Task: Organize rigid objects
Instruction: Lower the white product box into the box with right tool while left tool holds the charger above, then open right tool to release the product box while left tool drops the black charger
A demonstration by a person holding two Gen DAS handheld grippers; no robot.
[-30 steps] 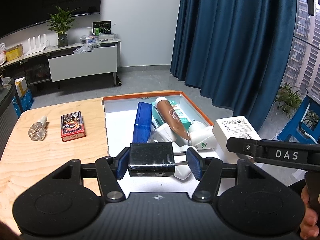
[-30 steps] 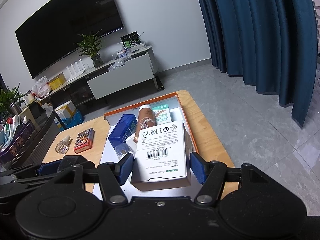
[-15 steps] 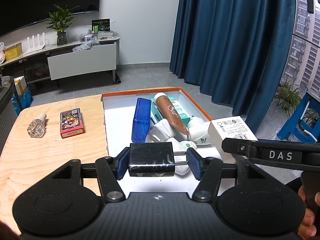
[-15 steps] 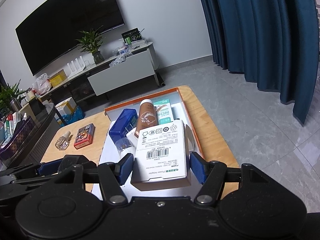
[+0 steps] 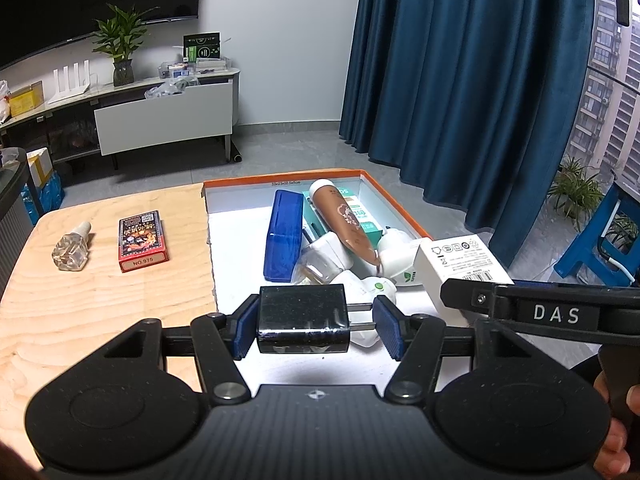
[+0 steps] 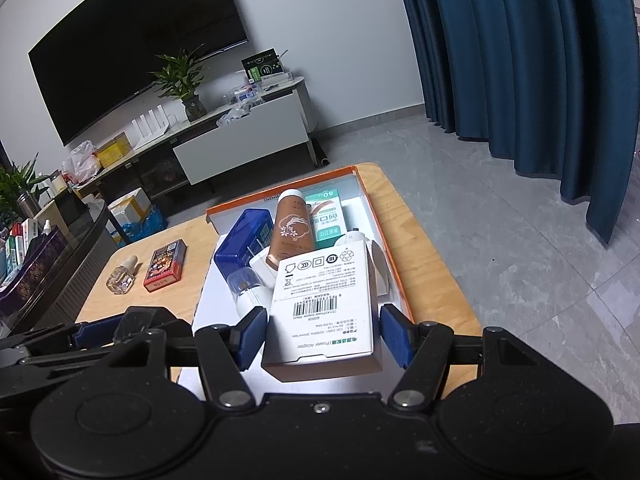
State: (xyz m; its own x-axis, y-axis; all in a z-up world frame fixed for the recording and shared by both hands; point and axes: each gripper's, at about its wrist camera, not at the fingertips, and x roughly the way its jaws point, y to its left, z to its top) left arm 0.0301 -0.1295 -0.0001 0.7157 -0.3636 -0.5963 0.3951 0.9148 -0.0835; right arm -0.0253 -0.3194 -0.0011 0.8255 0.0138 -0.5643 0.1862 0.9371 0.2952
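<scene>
Both grippers hold items above the orange-rimmed box (image 5: 400,208) on the table (image 5: 100,304).

The left gripper (image 5: 316,322) has its fingers pinching a black charger plug (image 5: 302,318), prongs against the right pad, over the box's near end. The right gripper (image 6: 322,334) has its fingers clamped on a white adapter carton (image 6: 326,304), over the box's near right side. Inside the box lie a blue case (image 5: 282,236), a brown tube (image 5: 344,220) and white plugs. Left of the box sit a red card pack (image 5: 142,234) and a glass bottle (image 5: 72,250).

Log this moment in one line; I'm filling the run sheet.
left tongs: shut on black plug adapter | right tongs: shut on white barcoded carton | both above orange-rimmed white tray
</scene>
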